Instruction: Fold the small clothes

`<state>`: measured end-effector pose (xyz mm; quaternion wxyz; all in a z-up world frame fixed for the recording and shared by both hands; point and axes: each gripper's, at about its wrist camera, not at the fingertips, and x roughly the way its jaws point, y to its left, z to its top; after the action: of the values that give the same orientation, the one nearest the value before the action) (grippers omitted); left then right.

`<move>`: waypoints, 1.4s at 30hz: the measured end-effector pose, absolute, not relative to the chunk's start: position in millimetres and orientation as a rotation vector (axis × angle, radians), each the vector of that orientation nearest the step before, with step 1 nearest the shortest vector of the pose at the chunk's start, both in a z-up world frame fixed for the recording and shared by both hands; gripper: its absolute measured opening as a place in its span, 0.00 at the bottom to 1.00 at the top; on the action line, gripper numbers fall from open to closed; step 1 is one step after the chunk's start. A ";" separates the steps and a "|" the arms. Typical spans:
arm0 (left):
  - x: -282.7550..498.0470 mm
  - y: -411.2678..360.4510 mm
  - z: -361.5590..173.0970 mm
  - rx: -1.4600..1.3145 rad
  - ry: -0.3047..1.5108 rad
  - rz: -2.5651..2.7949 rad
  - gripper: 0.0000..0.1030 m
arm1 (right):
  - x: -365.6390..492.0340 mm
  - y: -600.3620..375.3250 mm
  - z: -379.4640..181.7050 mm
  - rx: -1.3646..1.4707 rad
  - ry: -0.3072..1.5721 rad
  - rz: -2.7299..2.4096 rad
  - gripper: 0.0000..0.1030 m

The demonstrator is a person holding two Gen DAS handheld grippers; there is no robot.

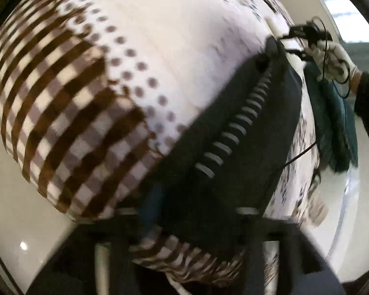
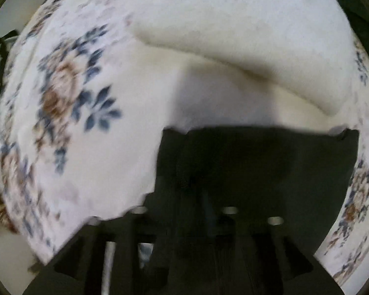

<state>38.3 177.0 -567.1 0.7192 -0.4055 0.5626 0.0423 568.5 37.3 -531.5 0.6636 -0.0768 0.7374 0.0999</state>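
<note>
Holding the left gripper (image 1: 236,132) close over a checked garment (image 1: 69,123) lying spread on a floral cloth (image 2: 61,93); failing to tell jaws spread from jaws pinching through the blur. Pointing the right gripper (image 2: 255,147) down at a cream garment (image 2: 233,24) lying in a fold on that cloth; jaws equally unreadable. Judging both garments light, limp and quick to slide, so favouring a hem or corner. Farther off, glimpsing a gloved hand (image 1: 332,59) and a hanging teal cloth (image 1: 337,123).

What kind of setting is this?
Probably a home-style room, though little of it shows. A round table under a floral tablecloth fills both views, a brown checked cloth lies on it, and a bright window sits behind a gloved hand.
</note>
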 end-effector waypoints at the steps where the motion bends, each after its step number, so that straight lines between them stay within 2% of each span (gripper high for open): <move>1: 40.8 174.4 -566.2 -0.882 1.246 0.082 0.65 | 560.1 31.7 -525.9 -0.164 1.673 0.247 0.45; 9: 77.3 144.6 -592.5 -0.646 1.377 0.210 0.63 | 423.2 -24.4 -499.5 0.060 1.878 0.451 0.45; 16: 48.7 194.7 -580.6 -0.680 1.359 0.433 0.62 | 278.2 -16.6 -575.0 0.323 2.111 0.498 0.45; 19: 38.5 205.3 -569.2 -0.676 1.344 0.442 0.62 | 254.8 8.2 -600.0 0.494 2.104 0.524 0.45; 23: 31.4 206.2 -552.4 -0.681 1.311 0.413 0.62 | 249.8 32.3 -594.9 0.700 2.071 0.626 0.46; 30: 63.4 164.5 -551.1 -0.594 1.329 0.217 0.62 | 252.7 -10.1 -555.7 0.440 1.976 0.554 0.47; 31: 68.0 156.1 -556.2 -0.563 1.341 0.197 0.59 | 253.1 -18.5 -555.0 0.447 1.983 0.532 0.47; 33: 76.1 138.6 -570.1 -0.503 1.381 0.163 0.05 | 245.8 -28.4 -561.0 0.466 2.011 0.493 0.47; 37: 75.8 134.2 -567.9 -0.474 1.350 0.177 0.04 | 246.1 -18.3 -578.9 0.394 2.003 0.443 0.47; 38: 71.9 139.2 -563.1 -0.498 1.328 0.177 0.04 | 249.0 -13.2 -581.1 0.341 1.984 0.432 0.43; 39: 67.2 144.6 -559.0 -0.506 1.315 0.182 0.04 | 251.5 -7.3 -582.3 0.299 1.960 0.419 0.33; 40: 65.5 147.9 -557.1 -0.515 1.308 0.178 0.04 | 252.2 -0.4 -583.2 0.255 1.947 0.411 0.02; 42: 62.4 154.9 -549.3 -0.525 1.291 0.177 0.04 | 252.3 13.3 -579.8 0.202 1.914 0.406 0.00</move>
<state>62.4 154.9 -549.3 0.7632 -0.2413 0.5938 0.0816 252.3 13.3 -579.8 0.5541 0.0853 0.8100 0.1719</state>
